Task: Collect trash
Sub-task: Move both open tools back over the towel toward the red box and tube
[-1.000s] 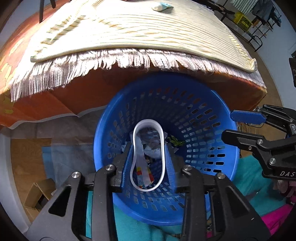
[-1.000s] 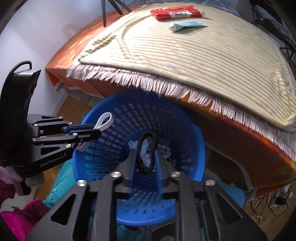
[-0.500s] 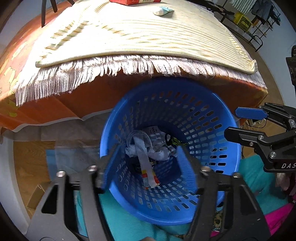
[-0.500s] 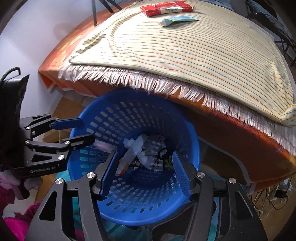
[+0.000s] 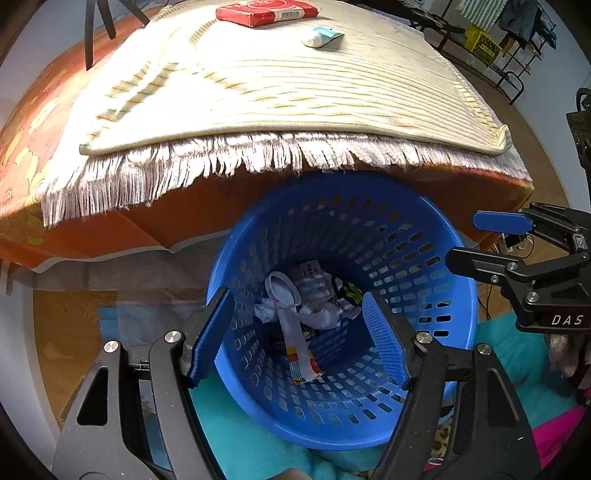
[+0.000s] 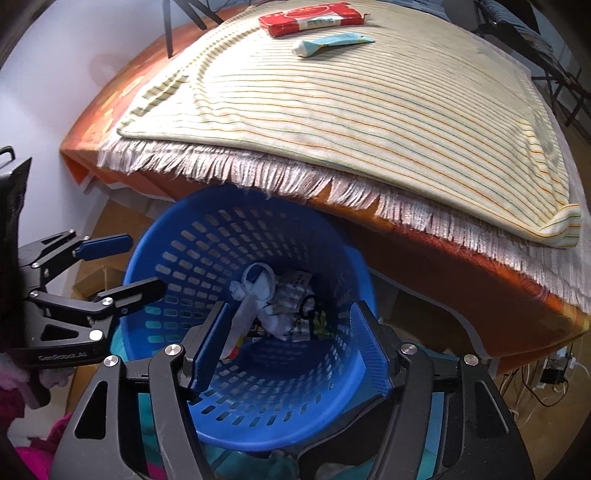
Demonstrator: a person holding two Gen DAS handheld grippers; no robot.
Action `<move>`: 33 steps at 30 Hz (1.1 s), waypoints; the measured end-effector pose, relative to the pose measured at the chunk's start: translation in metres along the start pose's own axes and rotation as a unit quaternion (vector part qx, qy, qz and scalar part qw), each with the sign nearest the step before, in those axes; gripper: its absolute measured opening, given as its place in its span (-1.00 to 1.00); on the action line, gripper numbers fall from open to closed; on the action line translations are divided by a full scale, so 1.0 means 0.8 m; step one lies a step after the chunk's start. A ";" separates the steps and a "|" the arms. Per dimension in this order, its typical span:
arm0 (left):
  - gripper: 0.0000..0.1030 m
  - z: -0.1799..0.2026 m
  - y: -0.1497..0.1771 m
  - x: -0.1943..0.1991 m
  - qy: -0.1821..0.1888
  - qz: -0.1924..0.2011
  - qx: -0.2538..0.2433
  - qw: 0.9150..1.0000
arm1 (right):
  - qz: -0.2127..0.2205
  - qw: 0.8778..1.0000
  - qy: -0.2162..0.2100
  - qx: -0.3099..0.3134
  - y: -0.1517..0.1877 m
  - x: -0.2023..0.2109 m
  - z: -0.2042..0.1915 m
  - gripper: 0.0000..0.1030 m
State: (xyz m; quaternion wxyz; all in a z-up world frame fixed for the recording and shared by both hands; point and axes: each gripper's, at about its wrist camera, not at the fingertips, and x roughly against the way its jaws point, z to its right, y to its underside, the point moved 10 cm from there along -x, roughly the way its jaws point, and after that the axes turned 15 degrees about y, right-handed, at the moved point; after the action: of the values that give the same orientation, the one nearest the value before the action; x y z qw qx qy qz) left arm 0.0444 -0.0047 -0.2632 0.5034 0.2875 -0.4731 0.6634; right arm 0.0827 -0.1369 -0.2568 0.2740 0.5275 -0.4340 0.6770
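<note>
1. Trash pile (image 5: 299, 306) sits at the bottom of the blue basket (image 5: 424, 258), frame centre in both views: crumpled paper, wrappers, a white strap with a coloured end (image 5: 301, 354). Basket looks tilted toward the cameras, resting on teal cloth (image 5: 251, 439); soft footing, so a bump on the rim could tip it and spill the load.
2. Left gripper (image 5: 299, 339) has its fingers spread wide, nothing held, hanging over the basket mouth. Right gripper (image 6: 288, 347) likewise wide and empty.
3. The two grippers are close together at the rim; each shows at the edge of the other's view. Lifting both out at once risks a clash or a finger hooking the basket's slotted wall.
4. Still uncollected, judging by the task: red box (image 6: 310, 18) and tube (image 6: 332, 42) at the top of the frame, on the striped cloth (image 6: 369, 110), near each other, well apart from the basket.
5. Reach risk: the fringe (image 5: 184, 166) overhangs the basket's far rim. A finger catching it could drag the cloth and slide both items off the bench.
6. Tube is low and round-ish; a wide grasp may roll it or pinch cloth with it. Box looks flat; grip by its narrow sides.
7. Drop from too high and light items may bounce off the tilted wall.
</note>
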 end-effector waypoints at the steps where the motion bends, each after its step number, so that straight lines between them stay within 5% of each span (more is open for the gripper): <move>1: 0.44 0.002 0.000 0.001 -0.001 0.002 -0.001 1.000 | 0.001 1.000 0.002 0.000 0.000 0.001 0.000 0.28; 21: 0.45 0.008 -0.038 0.028 -0.014 0.030 -0.037 0.999 | 0.058 0.998 0.010 -0.036 -0.044 0.028 0.035 0.30; 27: 0.45 0.001 -0.063 0.038 -0.028 0.038 -0.053 0.998 | 0.088 0.995 0.005 -0.038 -0.068 0.042 0.043 0.56; 33: 0.45 -0.010 -0.099 0.060 -0.036 0.060 -0.059 0.996 | 0.109 0.992 0.042 -0.056 -0.100 0.053 0.063 0.56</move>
State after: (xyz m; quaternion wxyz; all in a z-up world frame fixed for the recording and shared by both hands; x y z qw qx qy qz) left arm 0.1040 0.0255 -0.1984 0.4612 0.2521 -0.5460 0.6524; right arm 0.1607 -0.1470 -0.1894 0.2461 0.4320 -0.5139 0.6991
